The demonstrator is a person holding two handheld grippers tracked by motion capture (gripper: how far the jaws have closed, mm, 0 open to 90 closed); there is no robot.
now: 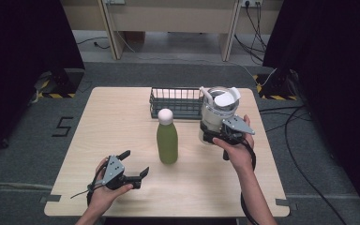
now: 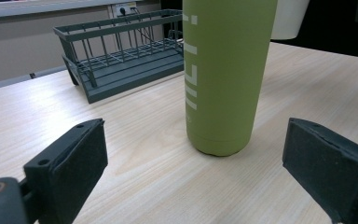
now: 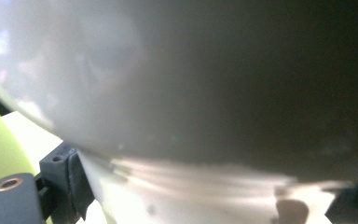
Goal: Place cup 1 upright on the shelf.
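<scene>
A green bottle (image 1: 167, 143) with a white cap stands upright in the middle of the table. My left gripper (image 1: 136, 162) rests low at the front left, open, and points at the bottle. In the left gripper view the bottle (image 2: 223, 70) stands just beyond my left gripper (image 2: 198, 140), apart from both pads. At the right, my right gripper (image 1: 216, 137) is shut on the lower part of a clear cup (image 1: 218, 110) with a white lid. In the right gripper view the cup (image 3: 191, 93) sits blurred between the jaws of my right gripper (image 3: 209, 196).
A dark wire rack (image 1: 176, 102) stands at the back of the wooden table (image 1: 122, 122), behind the bottle and left of the cup. The rack (image 2: 121, 65) appears empty. Dark curtains flank the table, and cables lie on the floor at the right.
</scene>
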